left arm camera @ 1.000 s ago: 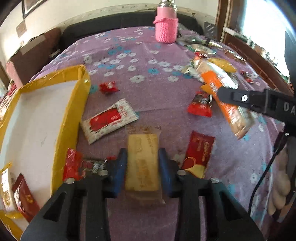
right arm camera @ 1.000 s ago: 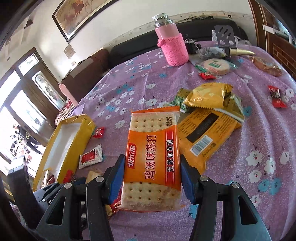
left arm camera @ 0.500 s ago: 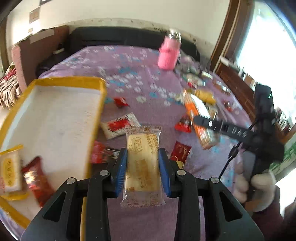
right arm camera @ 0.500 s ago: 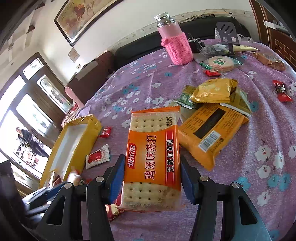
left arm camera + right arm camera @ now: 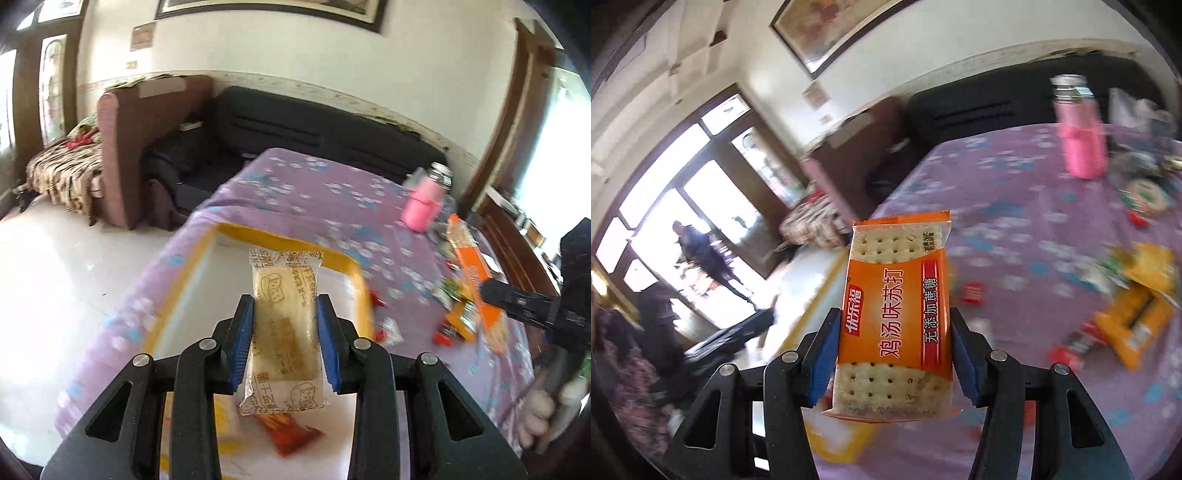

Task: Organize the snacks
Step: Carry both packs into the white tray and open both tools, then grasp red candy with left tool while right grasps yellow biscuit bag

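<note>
- The left gripper [image 5: 284, 343] is clamped on a pale toast packet [image 5: 282, 332], blue pads pressed to its two long edges. The grip has not changed over the last second, but the packet, which then hung low over the purple cloth beside the box, is now up and over the box.
- Just under that packet, inside the yellow-edged box [image 5: 347, 267], lies a red wrapper [image 5: 291, 435] on the white floor, blurred. It judges as one of the snacks already sorted.
- The right gripper [image 5: 894, 350] is closed on an orange soda-cracker pack [image 5: 895, 321], held upright by its sides. The hold is as it was, but the view has swung away from the snack pile toward the box, whose yellow rim [image 5: 816, 306] now shows behind the pack's left edge.
- In the left wrist view the right gripper [image 5: 491, 291] and its cracker pack hang out over the table, well apart from the box.
- Farther out, loose snacks [image 5: 1137, 325] lie scattered on the cloth [image 5: 314, 192], with a pink bottle [image 5: 423, 210] near the far edge.
- Judgement: both hands are mid-carry. The left is about placed to release, while the right has more way to go. Much remains on the table, so the sorting is far from done.
</note>
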Motion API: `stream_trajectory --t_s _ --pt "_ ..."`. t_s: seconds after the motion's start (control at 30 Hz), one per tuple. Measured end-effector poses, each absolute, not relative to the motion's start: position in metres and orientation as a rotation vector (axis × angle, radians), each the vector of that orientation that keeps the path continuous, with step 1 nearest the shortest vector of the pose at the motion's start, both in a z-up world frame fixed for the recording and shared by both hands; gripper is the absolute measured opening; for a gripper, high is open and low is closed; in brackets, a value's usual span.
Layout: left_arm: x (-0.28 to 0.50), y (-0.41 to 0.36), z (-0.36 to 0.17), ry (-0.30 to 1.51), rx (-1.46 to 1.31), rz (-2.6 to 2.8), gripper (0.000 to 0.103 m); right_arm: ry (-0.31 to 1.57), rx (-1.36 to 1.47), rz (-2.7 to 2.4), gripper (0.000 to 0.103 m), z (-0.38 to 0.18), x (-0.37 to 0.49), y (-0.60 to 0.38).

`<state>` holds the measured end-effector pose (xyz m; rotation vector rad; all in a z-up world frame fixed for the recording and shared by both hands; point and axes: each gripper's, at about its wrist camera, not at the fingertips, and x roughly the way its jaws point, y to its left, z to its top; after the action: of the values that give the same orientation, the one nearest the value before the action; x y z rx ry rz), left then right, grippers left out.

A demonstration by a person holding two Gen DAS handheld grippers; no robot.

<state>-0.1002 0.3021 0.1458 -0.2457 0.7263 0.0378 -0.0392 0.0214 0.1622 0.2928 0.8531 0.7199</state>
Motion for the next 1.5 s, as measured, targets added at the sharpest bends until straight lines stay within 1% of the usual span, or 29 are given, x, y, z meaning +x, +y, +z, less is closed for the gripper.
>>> stream_trajectory --t_s 0.07,0.13,0.3,0.4,0.5,0.63,0.67,0.7,0.83,0.93,1.0,1.03,1.07,1.1,1.13,1.17,1.27,1.37,1.5 --pt "-0.085 0.319 0.137 0.745 -0.233 0.084 0.031 0.882 0.274 0.744 0.056 0.166 -0.029 0.051" --pt "-0.071 0.329 0.120 0.778 -0.239 0.108 0.031 0.926 0.245 0.748 0.056 0.156 -0.018 0.086" --pt "-0.045 0.348 0.072 0.881 -0.284 0.125 0.031 1.049 0.187 0.743 0.056 0.098 -0.003 0.149" --pt "-0.036 0.353 0.056 0.927 -0.301 0.142 0.031 1.106 0.146 0.720 0.056 0.063 0.002 0.172" --pt "-0.031 0.356 0.043 0.960 -0.322 0.152 0.031 1.144 0.128 0.711 0.056 0.043 0.007 0.186" --pt "-0.028 0.358 0.037 0.986 -0.337 0.155 0.032 1.152 0.092 0.712 0.056 0.035 0.003 0.201" --pt "-0.028 0.360 0.037 0.986 -0.353 0.154 0.033 1.160 0.092 0.724 0.058 0.032 0.003 0.204" --pt "-0.029 0.362 0.037 0.983 -0.379 0.140 0.035 1.156 0.093 0.726 0.058 0.034 0.002 0.206" --pt "-0.036 0.364 0.050 0.956 -0.403 0.142 0.035 1.129 0.115 0.750 0.059 0.044 -0.003 0.202" --pt "-0.050 0.355 0.069 0.910 -0.366 0.138 0.035 1.078 0.169 0.767 0.058 0.068 -0.012 0.179" --pt "-0.061 0.344 0.085 0.871 -0.348 0.105 0.036 1.016 0.192 0.755 0.058 0.086 -0.020 0.145" --pt "-0.068 0.336 0.093 0.853 -0.343 0.078 0.039 0.991 0.204 0.743 0.059 0.093 -0.024 0.125" --pt "-0.075 0.327 0.100 0.834 -0.340 0.046 0.047 0.973 0.215 0.728 0.061 0.099 -0.026 0.105" --pt "-0.081 0.318 0.106 0.817 -0.337 0.019 0.053 0.948 0.229 0.688 0.061 0.105 -0.028 0.075" --pt "-0.086 0.308 0.112 0.801 -0.332 -0.011 0.053 0.933 0.236 0.651 0.061 0.108 -0.029 0.055" --pt "-0.092 0.296 0.116 0.790 -0.328 -0.048 0.054 0.914 0.251 0.590 0.064 0.110 -0.030 0.022" --pt "-0.103 0.257 0.122 0.786 -0.319 -0.158 0.054 0.902 0.299 0.465 0.065 0.107 -0.030 -0.042" --pt "-0.103 0.212 0.118 0.807 -0.286 -0.242 0.057 0.920 0.388 0.356 0.065 0.091 -0.034 -0.108" --pt "-0.094 0.150 0.095 0.885 -0.204 -0.315 0.058 0.947 0.435 0.303 0.065 0.074 -0.041 -0.151"
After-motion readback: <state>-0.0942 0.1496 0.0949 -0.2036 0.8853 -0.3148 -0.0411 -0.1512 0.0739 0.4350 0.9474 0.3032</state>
